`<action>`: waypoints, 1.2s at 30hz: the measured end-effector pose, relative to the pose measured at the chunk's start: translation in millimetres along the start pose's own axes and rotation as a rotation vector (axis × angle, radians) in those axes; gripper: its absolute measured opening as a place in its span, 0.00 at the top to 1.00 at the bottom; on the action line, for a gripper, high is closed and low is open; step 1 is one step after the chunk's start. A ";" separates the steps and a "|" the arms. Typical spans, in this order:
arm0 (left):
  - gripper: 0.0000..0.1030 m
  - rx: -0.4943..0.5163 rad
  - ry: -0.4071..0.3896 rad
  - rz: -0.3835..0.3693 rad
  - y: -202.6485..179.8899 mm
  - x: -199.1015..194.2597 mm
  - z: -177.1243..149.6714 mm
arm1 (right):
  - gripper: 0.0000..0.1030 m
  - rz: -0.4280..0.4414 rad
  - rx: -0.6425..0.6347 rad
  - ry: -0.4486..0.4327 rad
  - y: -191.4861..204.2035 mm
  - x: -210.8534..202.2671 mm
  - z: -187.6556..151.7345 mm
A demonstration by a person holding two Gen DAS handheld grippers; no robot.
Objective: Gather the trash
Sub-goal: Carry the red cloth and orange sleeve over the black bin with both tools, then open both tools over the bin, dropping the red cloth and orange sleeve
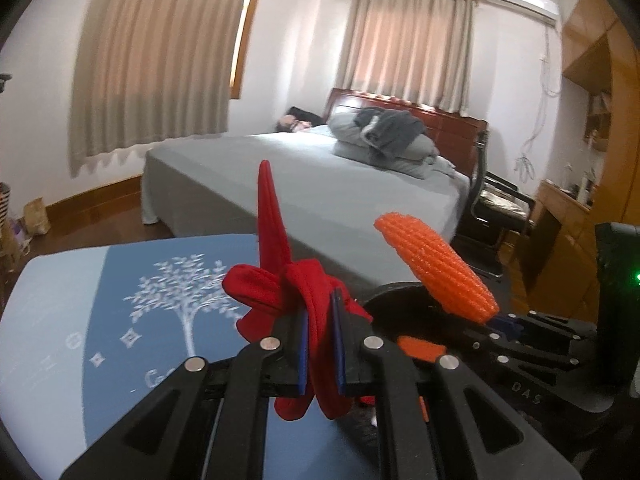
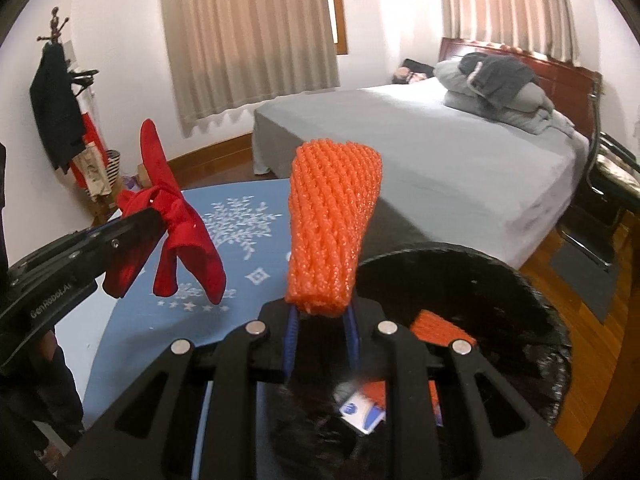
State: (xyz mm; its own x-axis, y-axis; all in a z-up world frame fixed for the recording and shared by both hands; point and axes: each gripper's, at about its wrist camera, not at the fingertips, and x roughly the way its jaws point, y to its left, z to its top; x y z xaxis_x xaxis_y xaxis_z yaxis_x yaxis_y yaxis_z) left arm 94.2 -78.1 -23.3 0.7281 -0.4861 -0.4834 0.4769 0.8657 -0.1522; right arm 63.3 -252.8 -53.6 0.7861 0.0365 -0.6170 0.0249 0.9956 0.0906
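Left claw (image 1: pixel 320 354) pinches the red cloth (image 1: pixel 276 280); right claw (image 2: pixel 320 340) clamps the orange foam net (image 2: pixel 330 224) above the bin (image 2: pixel 520 280).

Red fabric bow (image 1: pixel 280 280) pinched mid-knot, one tail sticking straight up at frame centre, others drooping. Orange foam net sleeve (image 2: pixel 332 228) upright, ribbed, gripped at its lower end. Black-lined bin (image 2: pixel 540 300) lower right; orange scrap (image 2: pixel 440 330) and white-blue wrapper (image 2: pixel 362 414) inside.

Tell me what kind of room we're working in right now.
A bedroom, most likely: a made bed with folded bedding, curtained windows, and a coat rack by the wall.
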 end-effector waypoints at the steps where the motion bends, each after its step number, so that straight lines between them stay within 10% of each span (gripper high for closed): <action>1: 0.90 0.008 0.000 -0.012 -6.8 2.3 1.2 | 0.81 -0.009 0.006 -0.002 -5.4 -2.7 -1.2; 36: 0.90 0.159 0.112 -0.246 -137.3 98.2 -14.2 | 0.81 -0.197 0.166 0.036 -141.1 -22.7 -51.4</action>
State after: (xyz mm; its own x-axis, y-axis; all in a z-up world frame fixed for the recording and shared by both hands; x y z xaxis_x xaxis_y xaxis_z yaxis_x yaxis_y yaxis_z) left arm 93.2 -243.0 -62.1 0.5267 -0.6545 -0.5424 0.7092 0.6901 -0.1441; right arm 10.2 -389.7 -92.5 0.7336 -0.1509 -0.6627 0.2790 0.9560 0.0911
